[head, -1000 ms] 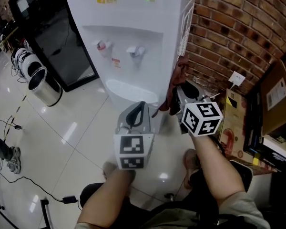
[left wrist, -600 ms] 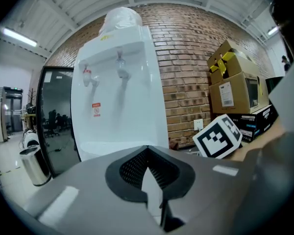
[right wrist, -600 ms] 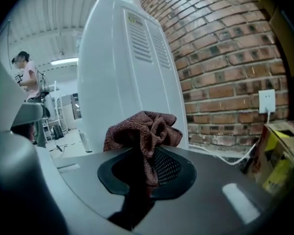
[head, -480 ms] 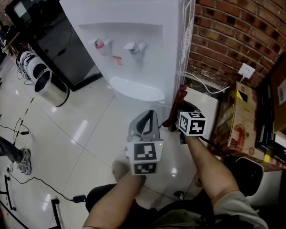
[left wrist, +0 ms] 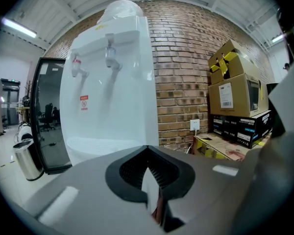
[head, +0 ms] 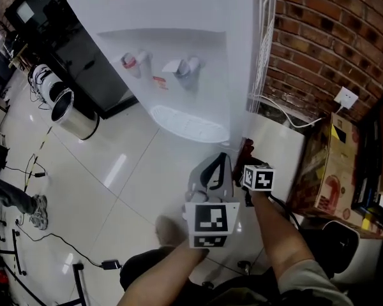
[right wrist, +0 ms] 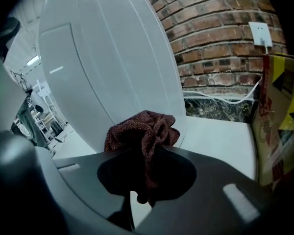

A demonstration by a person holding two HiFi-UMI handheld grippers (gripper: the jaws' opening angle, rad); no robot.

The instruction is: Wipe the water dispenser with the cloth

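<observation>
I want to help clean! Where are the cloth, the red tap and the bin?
cloth [right wrist: 141,129], right gripper view, its bunched-up top
red tap [left wrist: 77,62], left gripper view, its red handle
bin [head: 80,123], head view, its shiny side

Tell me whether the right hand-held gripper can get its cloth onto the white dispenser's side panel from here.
Probably yes. The right hand-held gripper clamps the dark red woven cloth close beside the side panel of the white plastic water dispenser, with nothing visible between them.
</observation>
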